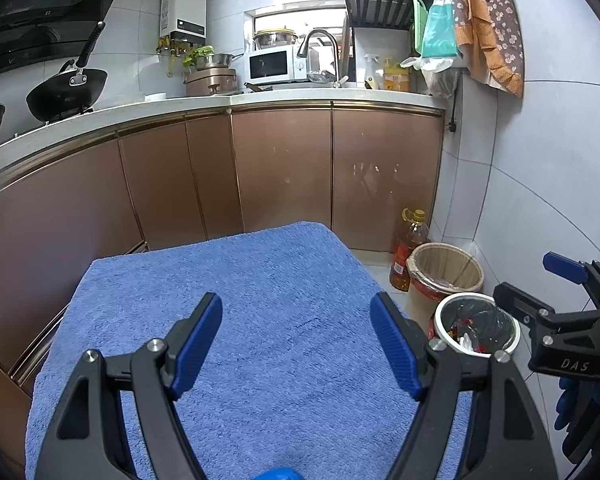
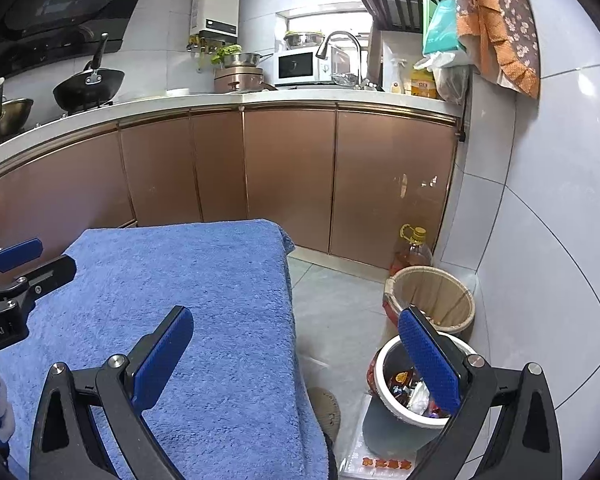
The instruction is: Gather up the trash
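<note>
A table covered with a blue towel (image 1: 236,320) fills the foreground; it also shows in the right wrist view (image 2: 204,300). No loose trash shows on the towel. My left gripper (image 1: 296,312) is open and empty above the towel. My right gripper (image 2: 296,324) is open and empty, over the towel's right edge and the floor. A white-rimmed bin (image 2: 388,354) lined with a clear bag holds wrappers and crumpled paper (image 2: 416,394); it stands on the floor right of the table, also in the left wrist view (image 1: 512,344). The right gripper shows at the right of the left wrist view (image 1: 540,280).
A woven basket bin (image 2: 432,292) stands behind the white bin, with an oil bottle (image 2: 412,248) beside it. Brown cabinet doors (image 1: 284,168) run behind the table under a white counter. A tiled wall (image 2: 540,240) is close on the right. A slipper (image 2: 328,408) lies on the floor.
</note>
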